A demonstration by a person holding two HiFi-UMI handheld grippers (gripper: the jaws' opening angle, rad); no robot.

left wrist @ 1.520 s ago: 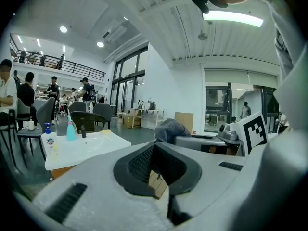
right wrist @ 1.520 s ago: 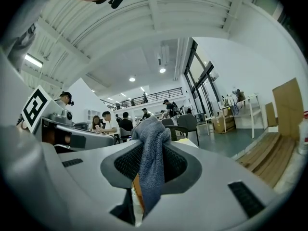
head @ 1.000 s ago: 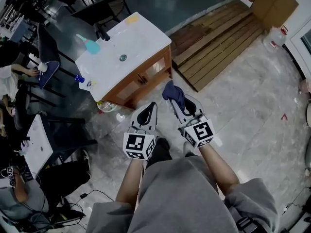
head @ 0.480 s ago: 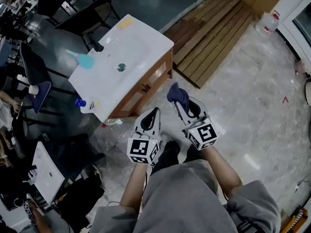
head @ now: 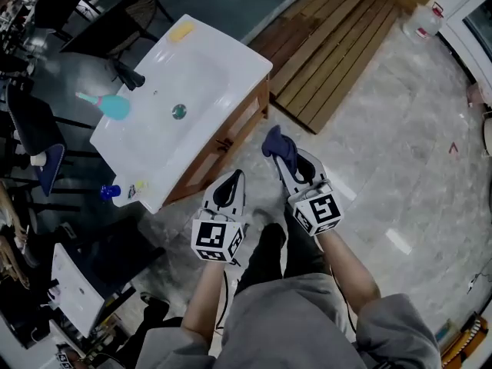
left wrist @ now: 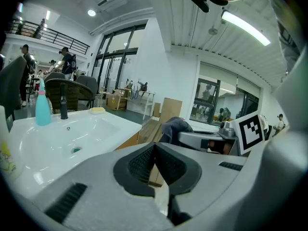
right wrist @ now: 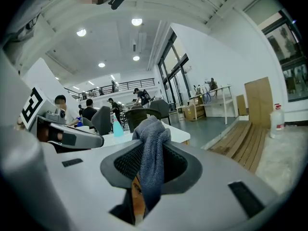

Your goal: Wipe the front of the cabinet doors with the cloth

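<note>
Near the cabinet doors (head: pixel 229 131), cloth (head: pixel 277 147) pinched in the right claw (head: pixel 285 162), left claw (head: pixel 234 179) closed, empty.

This is a big open-plan workspace of the office or lab kind, not a home. It has tall windows (left wrist: pixel 120 64), a railed mezzanine (left wrist: pixel 53 32) and round ceiling lights (right wrist: pixel 136 21), and people (right wrist: pixel 89 109) sit among dark office chairs (left wrist: pixel 72 90) on the far left. A lone washbasin cabinet (head: pixel 231 64) stands free on the polished stone floor (head: pixel 384 152), beside a wooden platform (head: pixel 338 44).
</note>
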